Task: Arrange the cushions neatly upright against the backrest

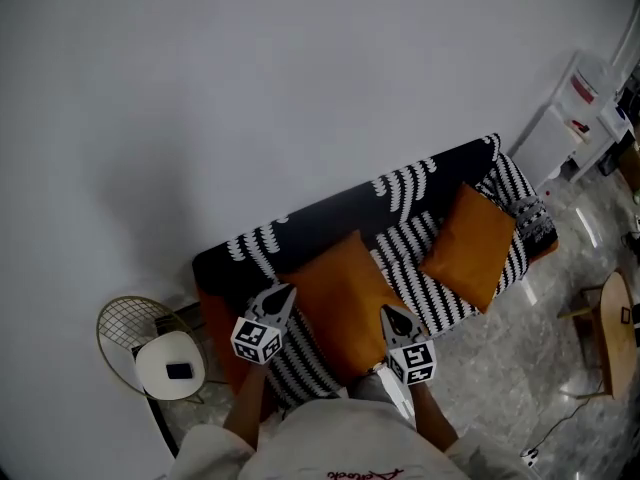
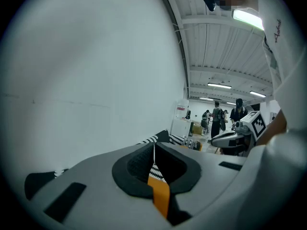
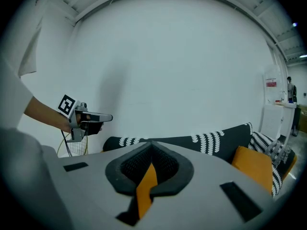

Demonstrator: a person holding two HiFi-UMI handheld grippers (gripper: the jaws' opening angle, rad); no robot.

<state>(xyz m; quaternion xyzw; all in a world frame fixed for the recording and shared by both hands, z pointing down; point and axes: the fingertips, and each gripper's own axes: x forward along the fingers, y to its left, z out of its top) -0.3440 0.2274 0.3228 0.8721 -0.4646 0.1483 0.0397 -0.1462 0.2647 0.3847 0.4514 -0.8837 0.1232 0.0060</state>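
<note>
Jaws on both my grippers are closed together, with nothing held. My left gripper [image 1: 284, 290] and right gripper [image 1: 388, 311] point side by side at the sofa [image 1: 330, 213], and neither touches it. The nearer orange cushion [image 1: 335, 293] lies flat on the striped seat, spanning the space between the two tips. From above, the left tip sits over its left corner and the right tip over its right edge. The second orange cushion [image 1: 470, 246] rests tilted further right, near the armrest. A wire side table [image 1: 125, 320] stands left of the sofa.
</note>
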